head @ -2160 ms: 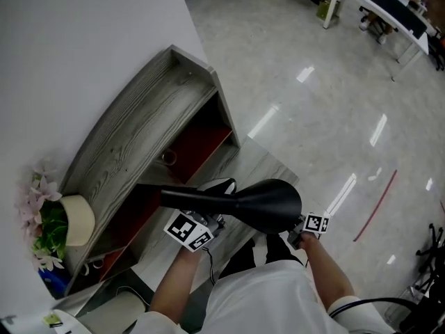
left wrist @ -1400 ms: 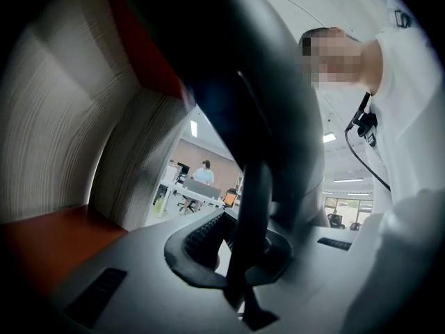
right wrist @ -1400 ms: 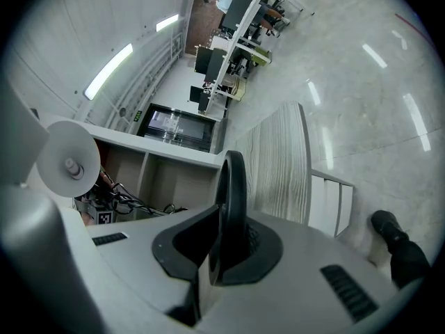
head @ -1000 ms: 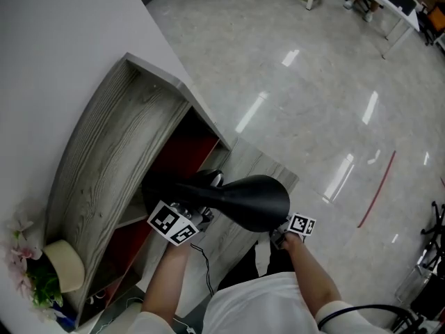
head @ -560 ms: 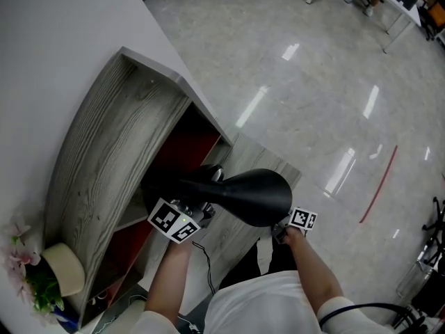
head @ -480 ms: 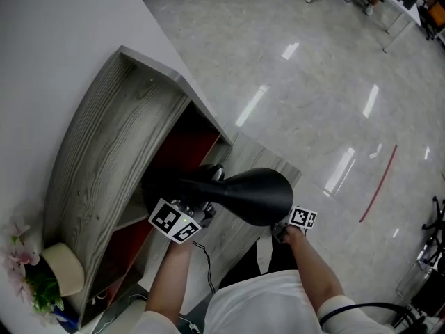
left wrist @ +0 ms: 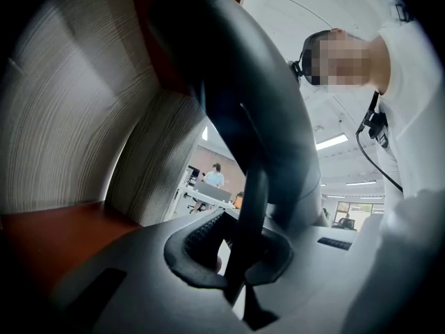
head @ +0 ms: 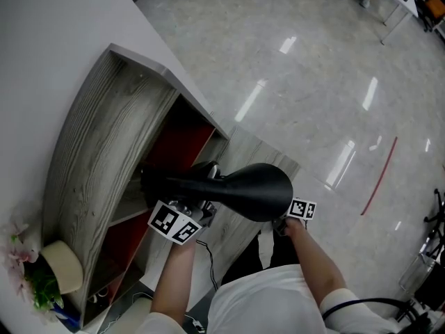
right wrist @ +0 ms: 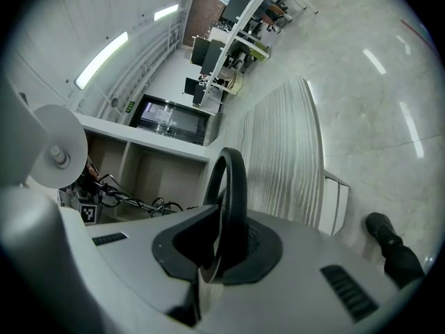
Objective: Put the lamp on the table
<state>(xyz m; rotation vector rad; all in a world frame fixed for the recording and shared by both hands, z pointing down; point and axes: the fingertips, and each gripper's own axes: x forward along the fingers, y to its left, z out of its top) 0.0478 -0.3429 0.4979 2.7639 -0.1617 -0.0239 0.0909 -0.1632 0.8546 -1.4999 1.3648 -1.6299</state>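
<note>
The top of the grey wood-grain shelf unit [head: 104, 145] is bare along most of its length. It is hemmed in by the white wall [head: 49, 40] just behind and by a cream cap [head: 62, 275] and a pink-flowered plant [head: 28, 280] at its near end. The long black lamp [head: 243, 188] lies level across the red-lined compartments [head: 177, 145], partly barring their mouths. The low grey wooden tabletop [head: 261, 150] beyond it is bare, and the glossy floor [head: 313, 82] to the right lies open.
</note>
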